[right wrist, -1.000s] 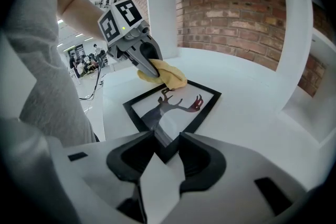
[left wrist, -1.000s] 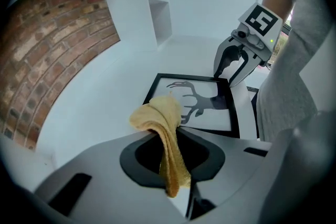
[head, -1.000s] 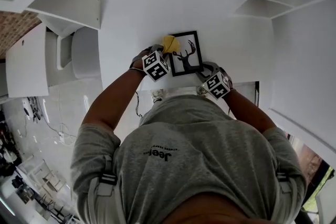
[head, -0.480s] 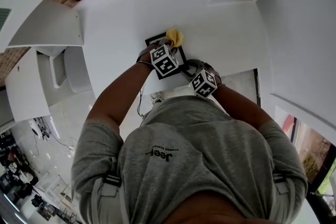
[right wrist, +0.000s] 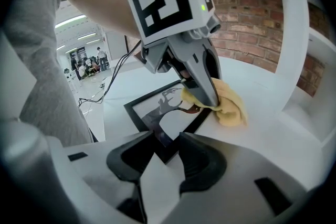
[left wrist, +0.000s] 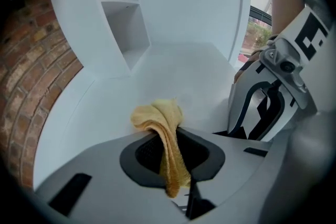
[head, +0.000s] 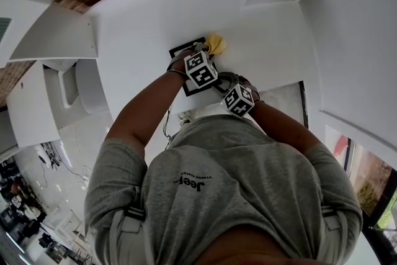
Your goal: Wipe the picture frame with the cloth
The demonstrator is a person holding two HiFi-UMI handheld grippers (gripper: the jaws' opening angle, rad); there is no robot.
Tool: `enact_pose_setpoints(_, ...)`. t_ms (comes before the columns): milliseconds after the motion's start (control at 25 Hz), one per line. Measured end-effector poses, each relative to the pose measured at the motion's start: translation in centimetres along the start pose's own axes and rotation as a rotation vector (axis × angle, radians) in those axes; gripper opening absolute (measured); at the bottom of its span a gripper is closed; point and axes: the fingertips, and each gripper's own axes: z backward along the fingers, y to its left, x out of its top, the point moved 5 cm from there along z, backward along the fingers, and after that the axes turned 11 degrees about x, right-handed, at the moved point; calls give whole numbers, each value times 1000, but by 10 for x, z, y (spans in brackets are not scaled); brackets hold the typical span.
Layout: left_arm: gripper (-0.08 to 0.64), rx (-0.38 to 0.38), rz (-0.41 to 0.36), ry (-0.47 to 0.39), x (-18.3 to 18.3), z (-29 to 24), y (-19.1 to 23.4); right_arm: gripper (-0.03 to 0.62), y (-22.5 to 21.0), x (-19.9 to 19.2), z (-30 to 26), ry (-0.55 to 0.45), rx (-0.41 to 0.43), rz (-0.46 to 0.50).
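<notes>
**Wipe under way, cloth at the frame's edge**

The left claw (left wrist: 170, 157) is clamped on a yellow cloth (left wrist: 157, 118); a bunch of it sticks out past the tips and a tail hangs back between the jaws. The right claw (right wrist: 163, 157) is drawn in narrow on the near corner of the black frame (right wrist: 152, 113) and seems to be pinning it in place.

The frame lies flat on the white tabletop (right wrist: 273, 134). In the right gripper view the cloth (right wrist: 228, 105) is pressed down at the frame's far corner, partly on the frame and partly on the tabletop beside it.

By my judgement the wipe is in progress, not finished. The cloth touches only one corner, and the glass shows no sign of which parts are already clean.
</notes>
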Motion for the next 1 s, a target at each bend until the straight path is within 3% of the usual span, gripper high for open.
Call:
enact_pose_setpoints(480,66,94,124,-24,-70,66,14,153,-1,1,3,16,-1,-3)
enact_pose_setpoints(760,66,153,189,12,-134,107,10,153,-2,0,2,27,-5,-1)
enact_pose_setpoints(1000,66,158,218,48,-172,122,-3,153,-3,2,2,31,-7,-6)
